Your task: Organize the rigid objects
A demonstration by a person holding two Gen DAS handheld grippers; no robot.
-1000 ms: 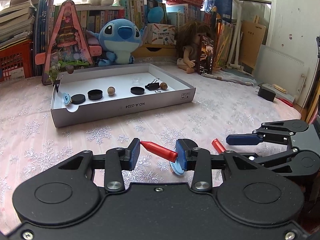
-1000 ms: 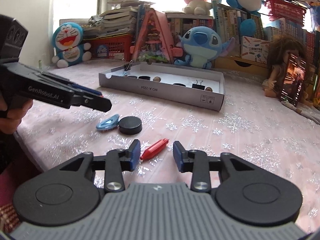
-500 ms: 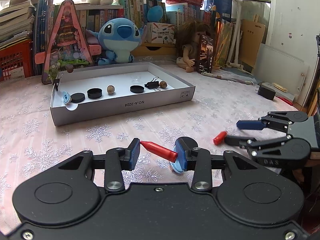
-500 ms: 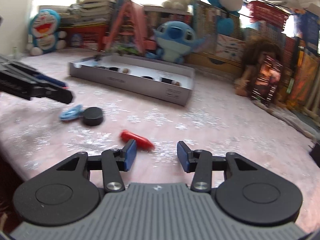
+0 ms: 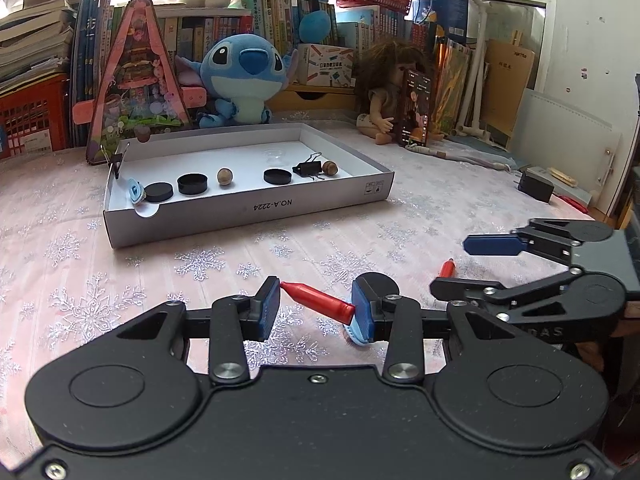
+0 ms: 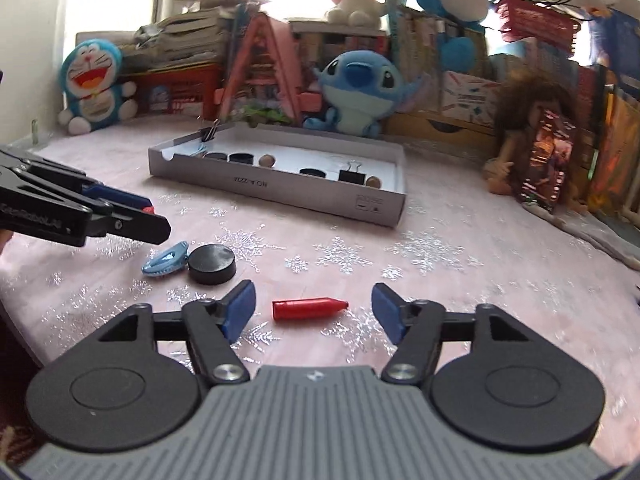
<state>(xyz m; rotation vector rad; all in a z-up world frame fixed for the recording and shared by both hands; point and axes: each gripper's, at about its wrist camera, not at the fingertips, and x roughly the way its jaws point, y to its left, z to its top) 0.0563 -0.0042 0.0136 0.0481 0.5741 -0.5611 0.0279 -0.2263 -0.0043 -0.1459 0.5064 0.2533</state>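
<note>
My left gripper [image 5: 316, 308] is shut on a red crayon-shaped piece [image 5: 318, 298], pinched end to end and held above the snowflake cloth. A second red piece [image 6: 308, 309] lies flat on the cloth between the pads of my right gripper [image 6: 314, 312]. Those jaws are opening and do not touch it. In the left wrist view the right gripper [image 5: 450, 266] reaches in from the right around that piece [image 5: 447, 268]. The white box [image 5: 248, 216] farther back holds black discs, wooden beads and binder clips. The left gripper [image 6: 158, 218] shows at the left of the right wrist view.
A blue hair clip [image 6: 166, 259] and a black disc [image 6: 211, 264] lie on the cloth, left of my right gripper. Plush toys, a doll [image 5: 384, 100], books and a red basket line the far edge. A black adapter [image 5: 536, 188] sits at the right.
The right gripper's jaws have spread wider and it has shifted, so the loose red piece now lies crosswise between its pads. The left gripper has kept still with its red piece.
</note>
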